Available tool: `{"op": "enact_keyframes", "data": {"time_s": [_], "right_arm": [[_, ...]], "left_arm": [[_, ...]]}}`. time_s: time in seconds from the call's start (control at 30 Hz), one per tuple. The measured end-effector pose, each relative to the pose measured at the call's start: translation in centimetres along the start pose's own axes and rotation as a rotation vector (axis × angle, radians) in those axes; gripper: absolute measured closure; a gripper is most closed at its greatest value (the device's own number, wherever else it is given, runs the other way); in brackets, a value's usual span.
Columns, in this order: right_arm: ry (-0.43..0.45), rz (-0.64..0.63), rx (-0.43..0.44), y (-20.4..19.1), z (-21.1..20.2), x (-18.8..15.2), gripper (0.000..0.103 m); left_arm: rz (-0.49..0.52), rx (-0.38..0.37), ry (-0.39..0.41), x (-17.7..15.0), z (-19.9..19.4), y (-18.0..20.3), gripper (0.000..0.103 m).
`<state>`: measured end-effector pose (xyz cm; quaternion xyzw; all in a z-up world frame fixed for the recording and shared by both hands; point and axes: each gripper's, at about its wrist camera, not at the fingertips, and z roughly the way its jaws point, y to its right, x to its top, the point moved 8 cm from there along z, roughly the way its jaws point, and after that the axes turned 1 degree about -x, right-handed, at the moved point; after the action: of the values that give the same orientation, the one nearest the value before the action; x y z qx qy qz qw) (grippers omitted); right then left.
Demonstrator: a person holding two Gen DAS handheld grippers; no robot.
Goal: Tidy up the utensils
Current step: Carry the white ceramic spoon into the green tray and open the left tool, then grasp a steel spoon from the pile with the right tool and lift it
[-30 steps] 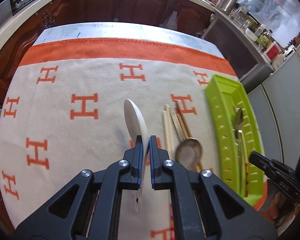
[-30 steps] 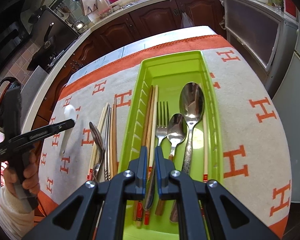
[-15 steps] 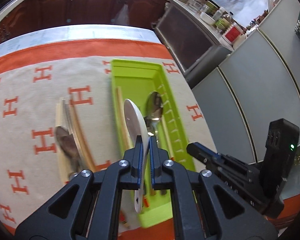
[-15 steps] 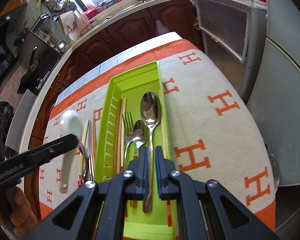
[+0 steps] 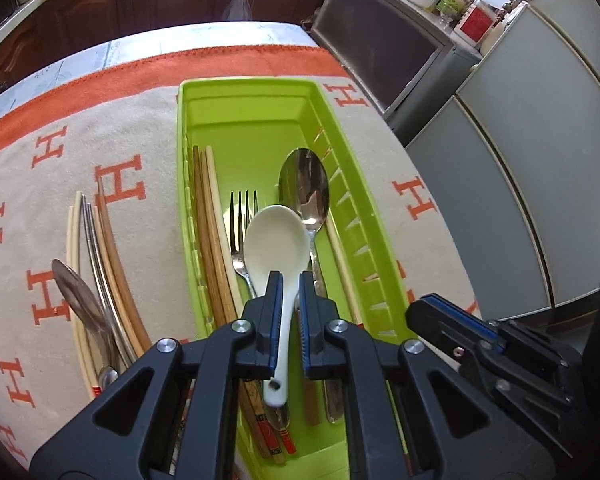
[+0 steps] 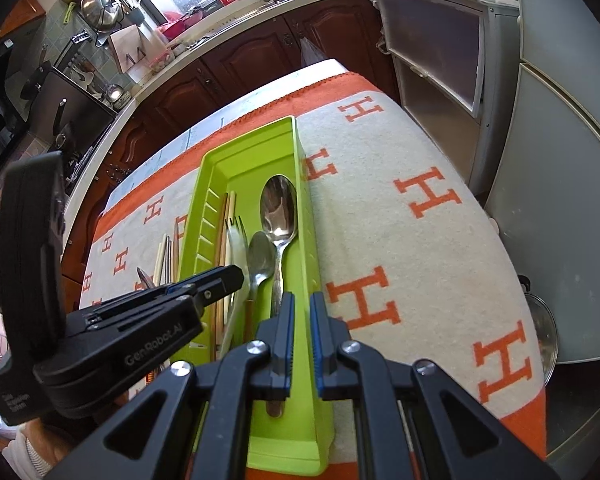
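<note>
A cream blanket (image 5: 148, 152) patterned with orange H letters fills the middle of both views. On it lies a long green tray (image 5: 352, 184), running from frame centre toward the bottom edge. Inside the tray rest wooden chopsticks (image 5: 208, 216) at left, a fork (image 5: 242, 216), and a large metal spoon (image 5: 305, 188) at right. Loose chopsticks and another metal spoon (image 5: 76, 296) lie on the blanket at lower left of the left wrist view. The left gripper (image 5: 289, 304), at lower centre, is clamped on the handle of a white ceramic spoon (image 5: 277, 240), its bowl above the tray's contents. The right gripper (image 6: 300, 324), at lower centre of its view, has jaws drawn narrow with nothing between them, above the tray's right wall.
</note>
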<state>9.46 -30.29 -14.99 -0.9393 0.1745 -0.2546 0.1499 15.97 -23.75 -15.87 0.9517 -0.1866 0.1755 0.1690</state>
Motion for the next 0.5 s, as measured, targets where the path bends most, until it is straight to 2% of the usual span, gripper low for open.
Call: {"op": "enact_keyframes", "data": {"time_s": [0.13, 0.27, 0.37, 0.5], "right_arm": [[0.0, -0.019, 0.004, -0.8, 0.0, -0.1, 0.096], [-0.001, -0.047, 0.012, -2.2, -0.2, -0.3, 0.096], [-0.004, -0.074, 0.019, -3.4, -0.3, -0.6, 0.096], [-0.012, -0.116, 0.036, -5.5, -0.3, -1.1, 0.096]], "left_arm": [[0.013, 0.008, 0.03, 0.2, -2.5, -0.6, 0.098], [0.009, 0.03, 0.05, -0.6, -5.2, -2.1, 0.088], [-0.008, 0.07, 0.065, -1.7, -7.0, -3.9, 0.083], [-0.041, 0.138, 0.076, -3.6, -9.1, -7.1, 0.083]]}}
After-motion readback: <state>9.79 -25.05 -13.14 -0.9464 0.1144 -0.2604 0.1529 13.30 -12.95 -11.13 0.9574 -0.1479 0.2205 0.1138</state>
